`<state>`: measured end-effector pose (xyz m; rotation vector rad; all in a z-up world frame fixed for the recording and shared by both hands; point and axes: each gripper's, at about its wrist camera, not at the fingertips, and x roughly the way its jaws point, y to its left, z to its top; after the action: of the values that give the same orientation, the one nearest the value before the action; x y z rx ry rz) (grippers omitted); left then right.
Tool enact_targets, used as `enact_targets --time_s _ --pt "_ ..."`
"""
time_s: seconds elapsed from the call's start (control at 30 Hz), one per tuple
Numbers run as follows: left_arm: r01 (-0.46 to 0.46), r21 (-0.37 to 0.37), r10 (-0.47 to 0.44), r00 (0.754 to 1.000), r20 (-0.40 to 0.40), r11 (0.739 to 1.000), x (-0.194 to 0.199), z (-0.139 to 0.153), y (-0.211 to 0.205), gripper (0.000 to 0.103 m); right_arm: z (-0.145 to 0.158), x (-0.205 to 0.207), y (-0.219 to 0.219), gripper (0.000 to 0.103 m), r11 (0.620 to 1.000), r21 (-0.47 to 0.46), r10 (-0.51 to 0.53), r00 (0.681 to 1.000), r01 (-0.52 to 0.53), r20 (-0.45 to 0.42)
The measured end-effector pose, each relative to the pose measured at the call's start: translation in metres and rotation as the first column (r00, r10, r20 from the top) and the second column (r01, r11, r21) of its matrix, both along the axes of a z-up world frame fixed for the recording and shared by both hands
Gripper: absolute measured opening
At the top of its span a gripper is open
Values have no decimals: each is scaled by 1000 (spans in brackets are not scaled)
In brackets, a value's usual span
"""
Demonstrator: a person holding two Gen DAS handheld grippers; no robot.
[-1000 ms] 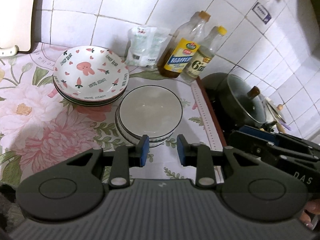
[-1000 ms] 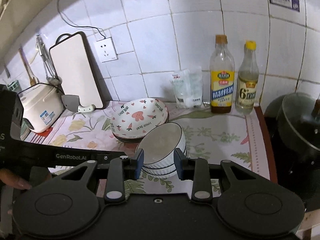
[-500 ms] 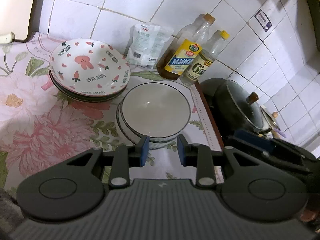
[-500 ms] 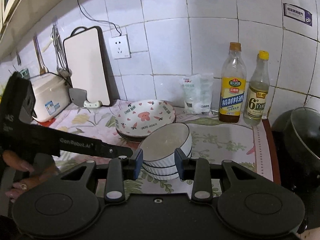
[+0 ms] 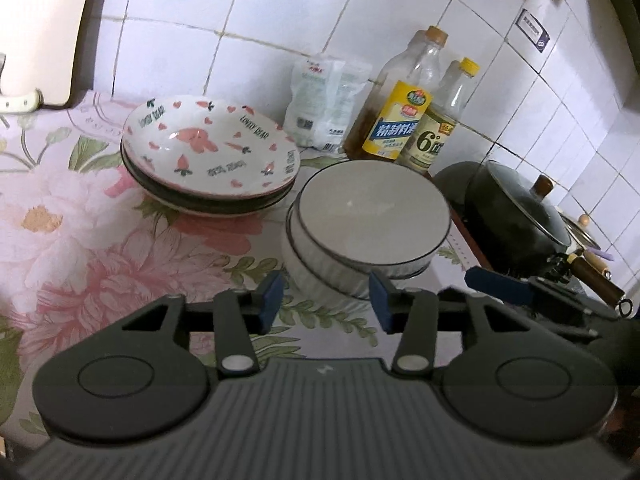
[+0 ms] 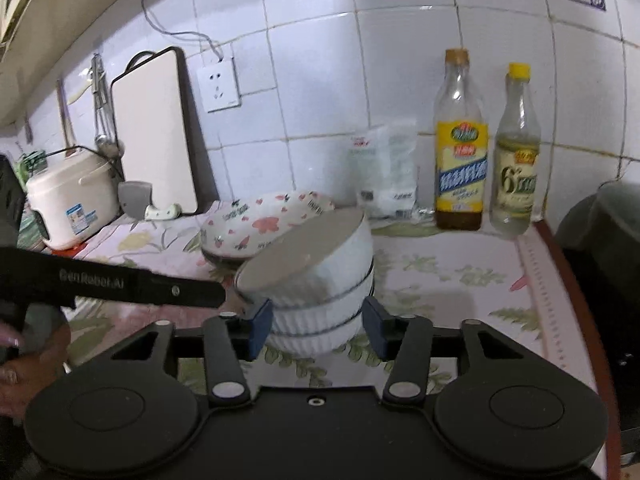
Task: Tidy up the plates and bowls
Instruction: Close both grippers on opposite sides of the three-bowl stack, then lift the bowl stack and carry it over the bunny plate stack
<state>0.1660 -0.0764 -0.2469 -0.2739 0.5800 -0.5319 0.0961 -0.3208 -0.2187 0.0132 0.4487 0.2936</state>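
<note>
On the worktop (image 5: 60,216) your stack of patterned plates (image 5: 212,156) sits to the left, touching nothing. Just right of it, the stack of white bowls (image 5: 360,236) lies dead ahead of both grippers. Your left gripper (image 5: 326,300) and right gripper (image 6: 316,328) have just been opening; both sets of jaws stand apart, empty, short of the bowls. Neither is clearly nearer.

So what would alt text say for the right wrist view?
Open blue-tipped tongs face a stack of white bowls, top one tilted, on a floral counter. Behind sit patterned plates, two bottles and a rice cooker.
</note>
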Motion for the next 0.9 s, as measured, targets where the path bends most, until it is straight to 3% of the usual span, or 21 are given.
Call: enact_targets --time_s 0.2,0.3,0.6,0.77,0.9 --pt "28 -50 -29 999 -20 998 8 -13 3 61 -35 7 -5 77 999 -33 7 999 -6 34" --pt "44 -102 -47 998 -30 994 12 -15 6 68 -48 14 -6 91 1000 -28 7 999 -6 44" --pt "50 -172 -65 995 -82 984 32 -20 4 78 -64 33 7 92 998 -48 34 999 -33 37" --pt "77 -246 -103 990 -96 966 40 -17 5 78 -66 50 10 93 998 -47 46 999 -46 -5" --pt "88 -261 -116 989 -93 961 48 -13 3 78 -66 58 15 94 997 -44 63 998 -63 -14"
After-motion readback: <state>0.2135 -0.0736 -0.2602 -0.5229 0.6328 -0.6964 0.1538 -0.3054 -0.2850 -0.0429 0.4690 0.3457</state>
